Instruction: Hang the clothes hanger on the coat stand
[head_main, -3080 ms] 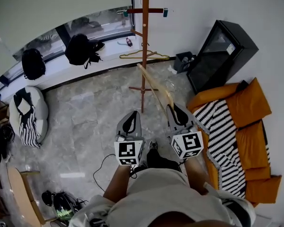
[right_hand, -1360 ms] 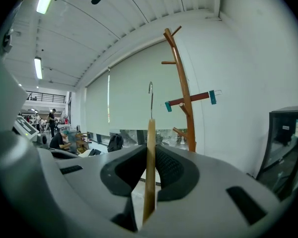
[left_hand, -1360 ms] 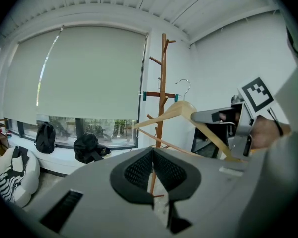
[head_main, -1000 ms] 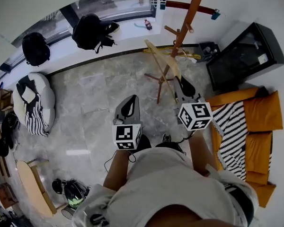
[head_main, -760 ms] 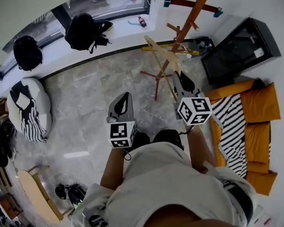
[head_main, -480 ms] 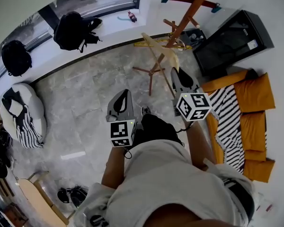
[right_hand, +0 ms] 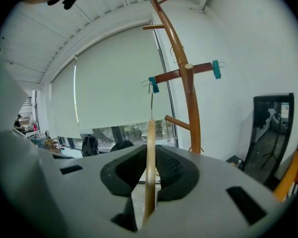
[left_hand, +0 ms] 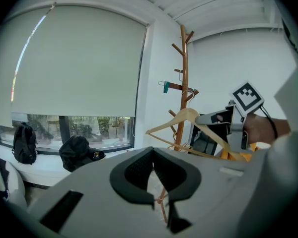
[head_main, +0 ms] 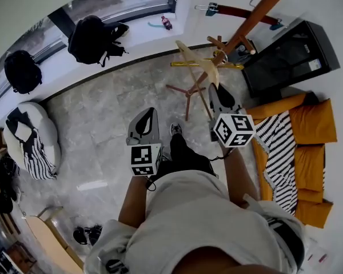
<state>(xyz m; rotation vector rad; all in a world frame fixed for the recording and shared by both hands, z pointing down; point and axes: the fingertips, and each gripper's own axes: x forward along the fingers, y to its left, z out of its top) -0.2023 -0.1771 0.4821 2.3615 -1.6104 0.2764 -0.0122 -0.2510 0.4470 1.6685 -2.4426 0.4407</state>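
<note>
Since the earlier frames I've closed in on the stand: in the head view it has gone from ahead of me to up at the right, and the hanger's far end now overlaps its lower pegs.

Right gripper [right_hand: 150,176]: jaws pinching the wooden clothes hanger [right_hand: 150,148] by one arm, edge-on between the pads, with its wire hook [right_hand: 151,103] sticking up. Seen from the left gripper view, the hanger is held up in the air, in front of the pole and not yet on anything.

Left gripper [left_hand: 154,175]: jaws slightly apart, nothing between them, idling beside my leg in the head view.

The coat stand [right_hand: 191,113] is just right of the hook. A bare peg [right_hand: 178,123] angles out low on the near side. A dark clip hanger [right_hand: 181,75] already sits higher up.

Step, as I read it: the carry is nearly done, the hang hasn't started.

Next move needs:
- lifting the hook above a free peg
- turning the hook opening toward that peg
- lowering until the peg takes the weight, then opening the right jaws

Risk: the pinch is off-centre, so the hanger may swing on release.
</note>
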